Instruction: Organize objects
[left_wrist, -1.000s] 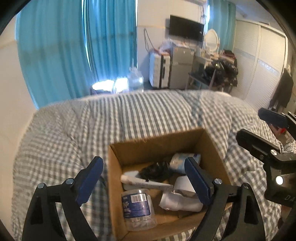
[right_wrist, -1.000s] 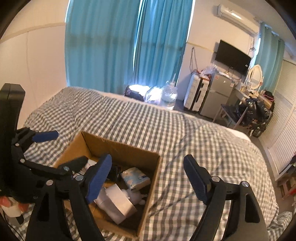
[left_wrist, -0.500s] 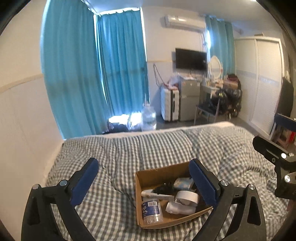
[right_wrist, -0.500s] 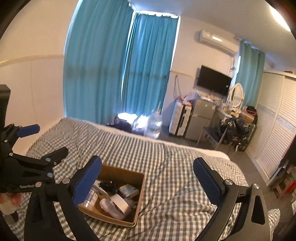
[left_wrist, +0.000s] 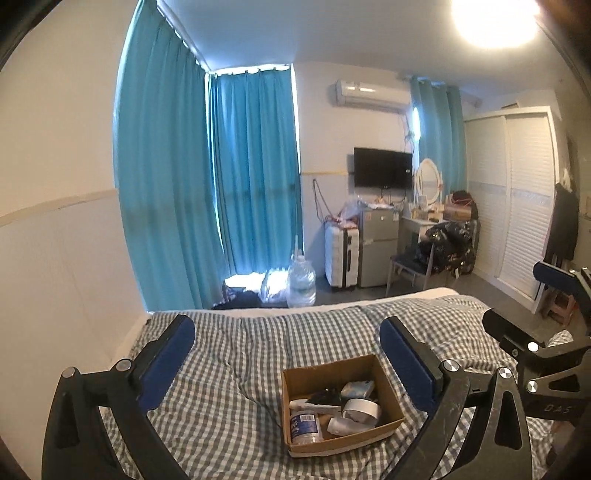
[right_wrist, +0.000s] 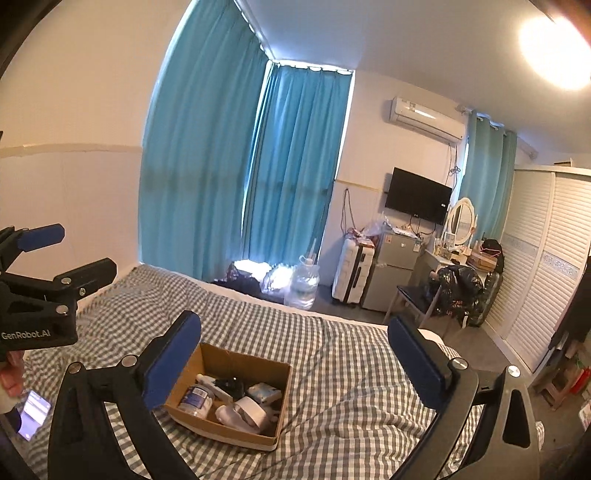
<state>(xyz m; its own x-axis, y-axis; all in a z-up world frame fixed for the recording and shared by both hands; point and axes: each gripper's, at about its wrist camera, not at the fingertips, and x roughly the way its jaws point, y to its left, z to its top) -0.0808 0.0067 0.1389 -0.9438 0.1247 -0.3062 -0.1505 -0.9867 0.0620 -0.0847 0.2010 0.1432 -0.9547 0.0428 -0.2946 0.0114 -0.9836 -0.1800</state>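
Observation:
An open cardboard box (left_wrist: 293, 376) sits on the checked bed cover; it also shows in the right wrist view (right_wrist: 243, 360). Inside lie a clear jar with a blue label (left_wrist: 303, 427), a white tape roll (left_wrist: 361, 408), a white tube, a dark item and a small pale blue packet (left_wrist: 356, 388). My left gripper (left_wrist: 288, 354) is open and empty, held well above and behind the box. My right gripper (right_wrist: 295, 350) is open and empty, also high above it. Each gripper shows at the edge of the other's view.
The grey checked bed (left_wrist: 258, 350) fills the lower part. Beyond its far edge stand a water jug (left_wrist: 301, 282), a white suitcase (left_wrist: 341, 254), a small fridge, a chair and a wardrobe (left_wrist: 517, 206). A phone (right_wrist: 33, 413) lies at lower left.
Both grippers have risen and pulled back from the box, so it looks much smaller and more of the room shows. Both stay open and empty.

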